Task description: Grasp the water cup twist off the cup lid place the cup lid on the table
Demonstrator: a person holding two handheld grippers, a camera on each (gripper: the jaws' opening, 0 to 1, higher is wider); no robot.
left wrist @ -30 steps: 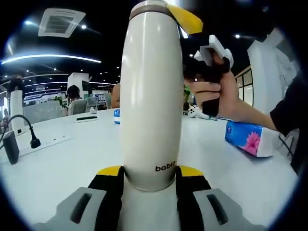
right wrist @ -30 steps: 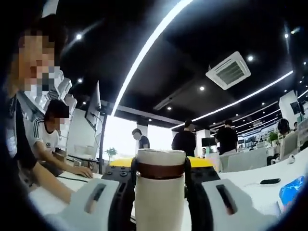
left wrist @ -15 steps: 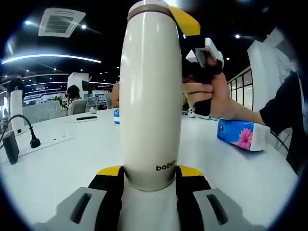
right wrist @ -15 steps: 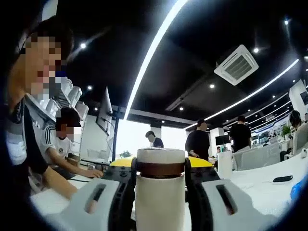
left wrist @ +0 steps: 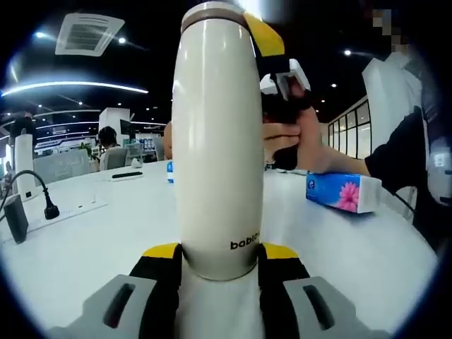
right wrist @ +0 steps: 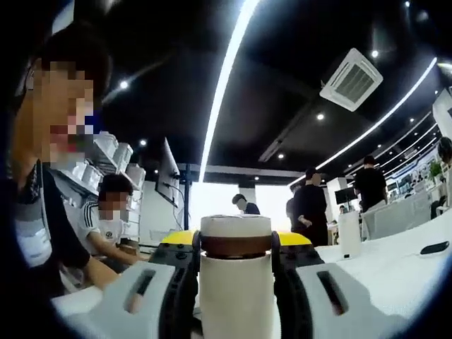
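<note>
the left gripper view shows the whole tall cream water cup (left wrist: pixel 215 141) upright on the white table (left wrist: pixel 92 240), a blue tissue pack (left wrist: pixel 342 192) behind; the left gripper (left wrist: pixel 215 265) clamps its base. in the right gripper view, the right gripper (right wrist: pixel 236 247) is closed around the brown-banded cup lid (right wrist: pixel 236 235).

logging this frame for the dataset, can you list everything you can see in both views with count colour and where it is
water cup: one, cream white, upright on the table, gripped near its base
cup lid: one, cream with a brown band, on top of the cup, held between jaws
table: one, white, under the cup
tissue pack: one, blue with a pink flower, on the table right of the cup
power strip: one, white, with a black cable, far left on the table
other people: several, standing and seated in the background
left gripper: one, black, yellow and grey, shut on the cup
right gripper: one, same colours, shut on the lid
hand: one, holding the right gripper
</note>
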